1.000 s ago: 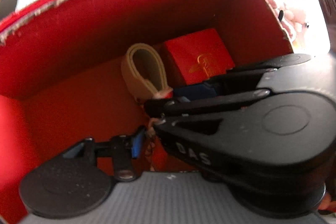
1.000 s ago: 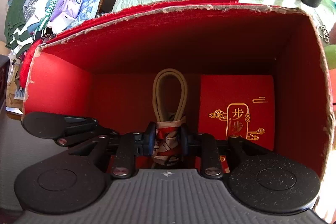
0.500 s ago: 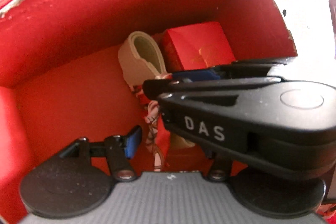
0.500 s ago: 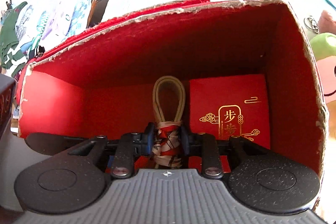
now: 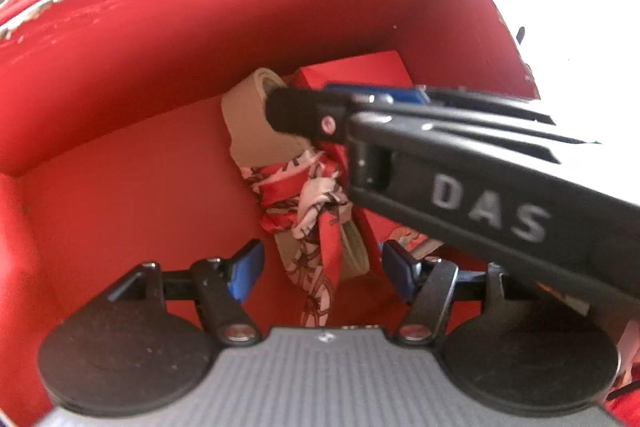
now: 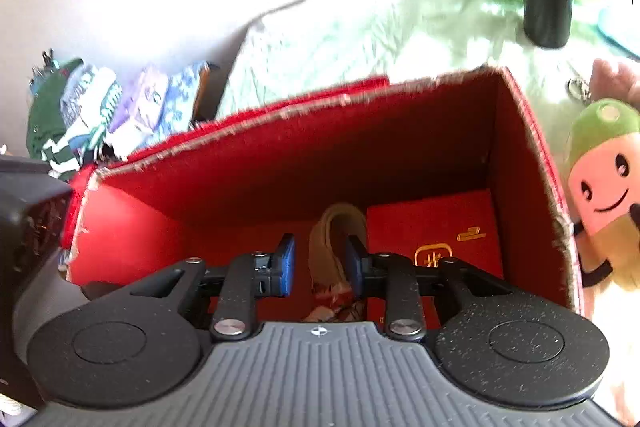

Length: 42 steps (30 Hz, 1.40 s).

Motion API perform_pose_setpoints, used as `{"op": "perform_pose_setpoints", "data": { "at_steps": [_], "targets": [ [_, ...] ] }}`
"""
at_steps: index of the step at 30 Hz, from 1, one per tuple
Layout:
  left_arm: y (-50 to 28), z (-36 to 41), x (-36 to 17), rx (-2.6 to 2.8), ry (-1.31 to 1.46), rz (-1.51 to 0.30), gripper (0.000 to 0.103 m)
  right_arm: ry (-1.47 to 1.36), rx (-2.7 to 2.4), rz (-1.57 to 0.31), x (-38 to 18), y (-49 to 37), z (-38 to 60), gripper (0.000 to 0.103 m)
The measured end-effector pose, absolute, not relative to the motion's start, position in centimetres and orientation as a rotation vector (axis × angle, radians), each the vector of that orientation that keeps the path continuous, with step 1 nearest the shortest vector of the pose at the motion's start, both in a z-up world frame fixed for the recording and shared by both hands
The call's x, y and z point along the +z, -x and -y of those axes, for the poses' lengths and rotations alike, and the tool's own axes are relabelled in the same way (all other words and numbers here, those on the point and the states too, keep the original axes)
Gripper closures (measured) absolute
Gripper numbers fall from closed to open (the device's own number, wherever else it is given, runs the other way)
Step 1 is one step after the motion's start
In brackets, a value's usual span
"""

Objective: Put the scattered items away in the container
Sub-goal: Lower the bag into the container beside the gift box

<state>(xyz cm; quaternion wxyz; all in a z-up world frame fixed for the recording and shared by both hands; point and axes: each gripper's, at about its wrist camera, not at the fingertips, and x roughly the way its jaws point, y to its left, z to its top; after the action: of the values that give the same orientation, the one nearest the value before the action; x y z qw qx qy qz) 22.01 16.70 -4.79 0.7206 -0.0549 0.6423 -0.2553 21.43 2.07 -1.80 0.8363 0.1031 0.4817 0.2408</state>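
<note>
**Left wrist view: both grippers let go of the strap inside the red box**

In the left wrist view, the left gripper [image 5: 322, 269] had just been opening, and its blue pads [image 5: 246, 269] stood spread on either side of the scarf-tied strap [image 5: 316, 211] without pressing it. That gap read as a release: the bundle lay on the floor of the red box [image 5: 120, 75] and needed no more support from that side.

The right gripper [image 5: 316, 107] crossed above it from the right edge of the picture. From its own camera, the right gripper [image 6: 320, 265] showed its jaws parted, the beige loop [image 6: 338, 227] lying between the pads with clear space on both sides (nothing pinched, as far as the blur allowed). I judged the drop finished and the next move a withdrawal over the rim.

The strap rested just beside the small red gift box [image 6: 436, 235], which sat in the far right corner, so the two items shared one end and left the remaining floor bare for more.

Outside the box, a plush toy [image 6: 604, 171] lay near the right wall on the pale green cloth [image 6: 340, 43], probably among the scattered things not yet gathered.
</note>
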Motion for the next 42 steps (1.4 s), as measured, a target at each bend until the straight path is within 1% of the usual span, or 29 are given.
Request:
{"op": "perform_pose_setpoints", "data": {
  "at_steps": [3, 5, 7, 11, 13, 17, 22, 24, 26, 28, 32, 34, 37, 39, 42],
  "targets": [
    [-21.8, -16.7, -4.6, -0.571, 0.116, -1.417, 0.036, -0.201, 0.583, -0.960, -1.1, -21.1, -2.4, 0.072],
    [-21.8, -16.7, -4.5, -0.569, 0.119, -1.420, 0.036, -0.182, 0.620, -0.965, -1.2, -21.4, -2.8, 0.075],
    [-21.8, -16.9, -4.5, -0.558, 0.124, -1.425, 0.036, -0.187, 0.654, -1.031, -1.6, -22.0, -3.1, 0.075],
    [-21.9, -17.3, -4.5, -0.529, 0.148, -1.434, 0.036, -0.251, 0.636, -1.237, -3.4, -23.9, -3.1, 0.075],
    [-22.0, -17.4, -4.5, -0.521, 0.155, -1.438, 0.036, -0.264, 0.596, -1.262, -3.6, -23.9, -3.0, 0.075],
    [-21.9, -17.5, -4.2, -0.499, 0.150, -1.434, 0.036, -0.238, 0.556, -1.239, -3.6, -23.5, -3.2, 0.081],
    [-21.9, -17.8, -3.8, -0.487, 0.158, -1.418, 0.034, -0.248, 0.550, -1.238, -3.7, -23.1, -3.0, 0.082],
    [-21.9, -17.9, -3.5, -0.483, 0.157, -1.406, 0.032, -0.253, 0.554, -1.229, -3.6, -23.1, -2.8, 0.081],
    [-21.8, -18.0, -3.3, -0.477, 0.157, -1.392, 0.031, -0.259, 0.561, -1.196, -3.4, -22.7, -2.6, 0.076],
    [-21.7, -18.1, -3.0, -0.474, 0.158, -1.377, 0.031, -0.255, 0.564, -1.170, -3.1, -22.4, -2.4, 0.075],
    [-21.7, -17.6, -2.2, -0.443, 0.141, -1.340, 0.031, -0.249, 0.554, -1.147, -3.0, -22.2, -2.2, 0.075],
    [-22.7, -18.8, -1.5, -0.432, 0.132, -1.326, 0.027, -0.250, 0.541, -1.136, -2.9, -22.2, -2.1, 0.075],
    [-22.5, -18.5, -0.8, -0.412, 0.126, -1.316, 0.024, -0.246, 0.520, -1.127, -2.7, -21.9, -2.0, 0.074],
    [-23.7, -18.9, -4.2, -0.408, 0.125, -1.315, 0.024, -0.247, 0.517, -1.136, -2.8, -21.9, -2.0, 0.074],
    [-23.7, -19.0, -4.2, -0.392, 0.108, -1.303, 0.024, -0.249, 0.513, -1.134, -2.9, -22.0, -1.8, 0.074]
  ]
}}
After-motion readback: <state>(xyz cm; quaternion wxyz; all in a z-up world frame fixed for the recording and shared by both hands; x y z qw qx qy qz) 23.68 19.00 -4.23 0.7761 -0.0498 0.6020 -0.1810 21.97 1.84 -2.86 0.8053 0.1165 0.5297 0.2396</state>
